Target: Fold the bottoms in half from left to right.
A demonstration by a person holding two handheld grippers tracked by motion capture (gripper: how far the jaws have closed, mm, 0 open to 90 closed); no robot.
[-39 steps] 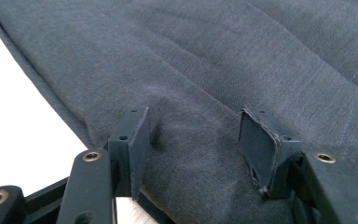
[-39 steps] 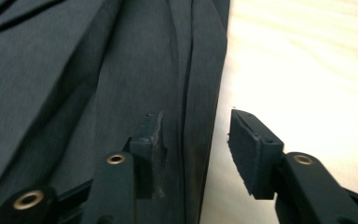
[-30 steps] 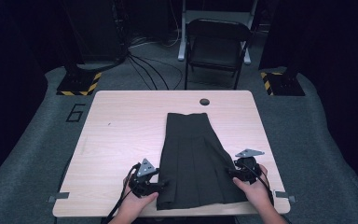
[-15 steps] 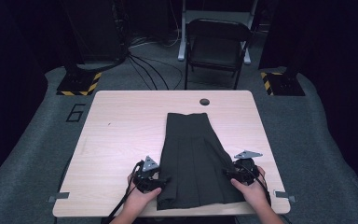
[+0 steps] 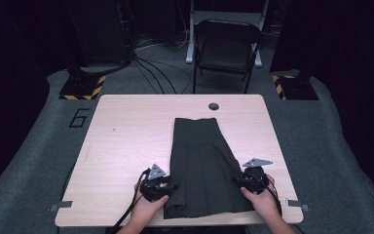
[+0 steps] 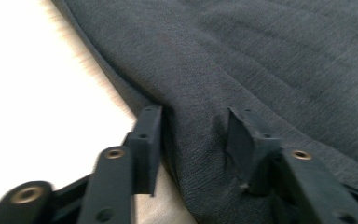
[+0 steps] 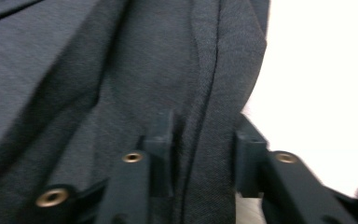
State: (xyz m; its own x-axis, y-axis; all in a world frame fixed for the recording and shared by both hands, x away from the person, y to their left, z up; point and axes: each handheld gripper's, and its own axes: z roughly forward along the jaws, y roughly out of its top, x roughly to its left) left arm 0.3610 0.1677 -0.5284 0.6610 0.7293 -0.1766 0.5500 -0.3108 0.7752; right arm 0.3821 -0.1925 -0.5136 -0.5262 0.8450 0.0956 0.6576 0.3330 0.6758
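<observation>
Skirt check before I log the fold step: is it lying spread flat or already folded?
Spread flat: the skirt lies full length on the table, waistband far, hem near.

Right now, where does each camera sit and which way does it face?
High view: above the person's side, looking forward and down on the table; both hands, left gripper and right gripper flank the dark pleated skirt.
Left gripper view: along its jaws, which straddle the skirt's edge with gaps beside the fabric.
Right gripper view: along its jaws, astride the opposite edge.
All share the skirt.
</observation>
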